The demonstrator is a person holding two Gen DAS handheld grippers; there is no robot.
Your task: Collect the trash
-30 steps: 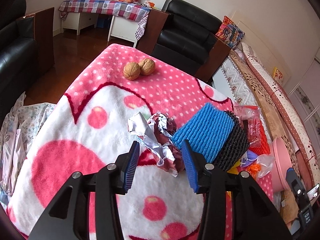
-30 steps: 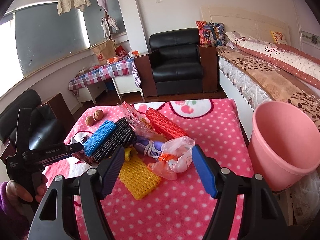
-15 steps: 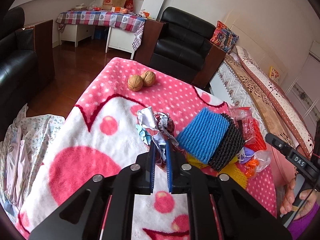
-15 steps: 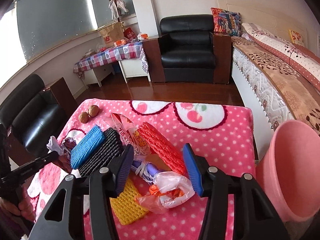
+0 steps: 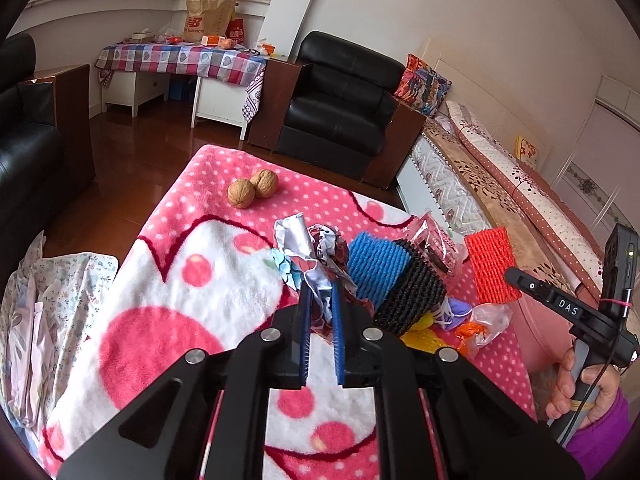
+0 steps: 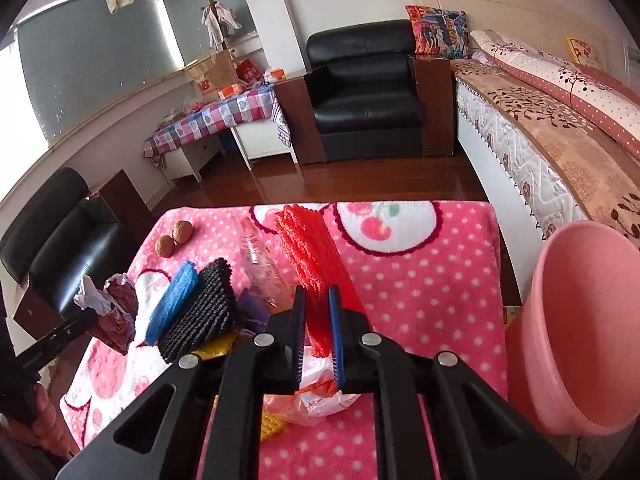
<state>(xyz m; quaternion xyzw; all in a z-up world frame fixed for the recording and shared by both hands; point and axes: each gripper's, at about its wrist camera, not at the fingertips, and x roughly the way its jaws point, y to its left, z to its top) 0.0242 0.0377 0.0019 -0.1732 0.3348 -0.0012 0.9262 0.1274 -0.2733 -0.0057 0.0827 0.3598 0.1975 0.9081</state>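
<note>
A crumpled foil wrapper (image 5: 316,256) is pinched between the closed jaws of the left gripper (image 5: 320,308), lifted above the pink blanket-covered table (image 5: 192,280), while the right gripper (image 6: 317,322) — its jaws having just closed — clamps the near end of a red foam net (image 6: 312,256), which in the left wrist view hangs in the air at 3 o'clock from the wrapper. More trash lies between the two: a blue foam net (image 5: 376,264) and a black foam net (image 5: 416,296) lying together just at 3 o'clock of the wrapper, a clear snack bag (image 6: 260,264) beyond them, and a yellow foam net (image 5: 420,338) and a knotted plastic bag (image 5: 484,324) nearer the camera. Two walnuts (image 5: 252,188) sit touching each other at 11 o'clock from the wrapper, well apart from the pile. A pink bin (image 6: 580,328) stands off the table's edge — at 3 o'clock in the right wrist view. A hand (image 5: 580,384) in a purple sleeve grips the right tool's handle.
</note>
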